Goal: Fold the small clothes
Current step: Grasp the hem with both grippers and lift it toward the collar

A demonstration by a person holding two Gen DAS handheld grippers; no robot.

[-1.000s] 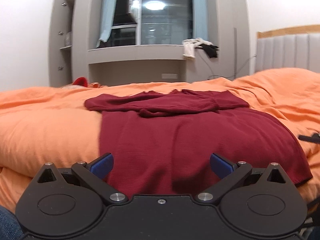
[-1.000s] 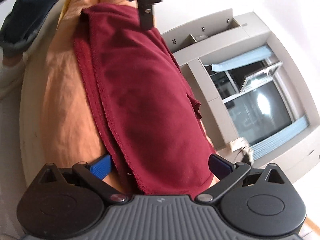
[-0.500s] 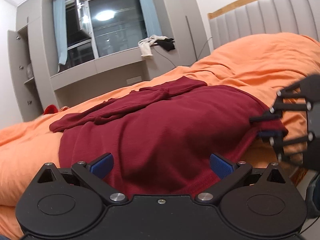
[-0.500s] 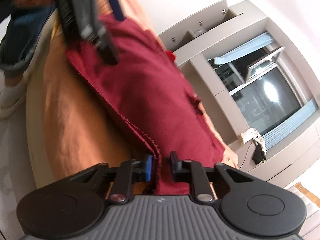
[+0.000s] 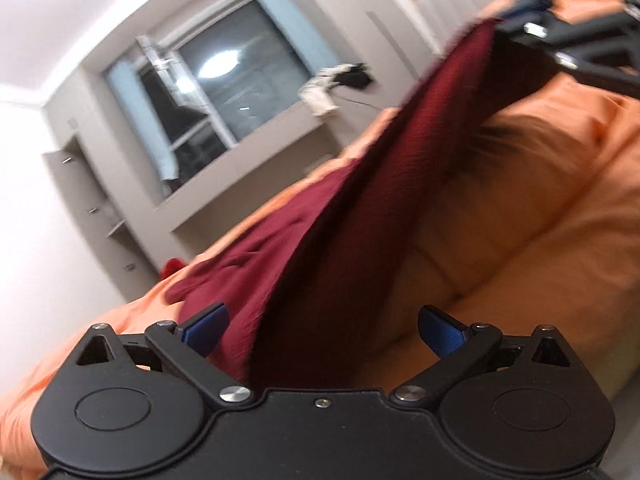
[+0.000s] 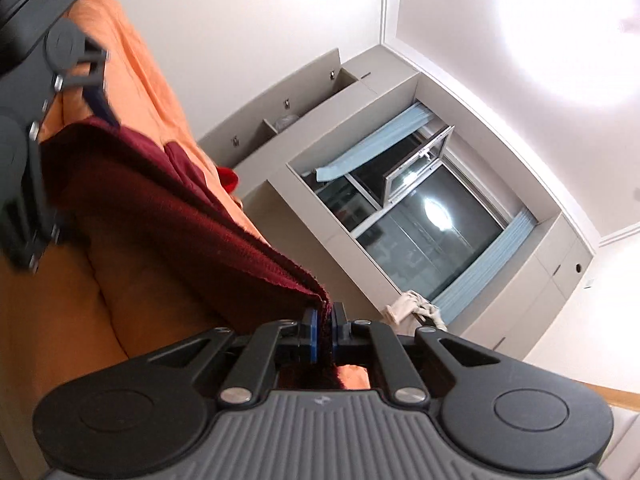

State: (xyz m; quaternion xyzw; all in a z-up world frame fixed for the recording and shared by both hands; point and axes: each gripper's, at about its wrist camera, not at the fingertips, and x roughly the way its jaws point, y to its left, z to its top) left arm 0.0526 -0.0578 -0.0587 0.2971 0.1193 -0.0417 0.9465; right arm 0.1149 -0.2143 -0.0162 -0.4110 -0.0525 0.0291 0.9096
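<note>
A dark red garment (image 5: pixel 344 216) lies on the orange bed (image 5: pixel 540 200). Its near hem is lifted off the bed in a taut ridge. My right gripper (image 6: pixel 324 330) is shut on one corner of the hem (image 6: pixel 316 300) and holds it in the air; it also shows at the top right of the left wrist view (image 5: pixel 532 8). My left gripper (image 5: pixel 322 326) is open, with the lifted hem hanging between its blue fingers (image 5: pixel 204 326). It also shows at the left of the right wrist view (image 6: pixel 80 92), at the garment's other corner (image 6: pixel 76 132).
A grey wall unit with a window (image 5: pixel 224 92) and blue curtains stands behind the bed. Pale and dark clothes (image 5: pixel 332 88) hang over its ledge. A small red item (image 5: pixel 172 266) lies at the bed's far side. A padded headboard (image 5: pixel 452 4) is at the right.
My right gripper has closed on the hem corner and lifted it off the bed. My left gripper has tilted and moved up to the hem, still open.
</note>
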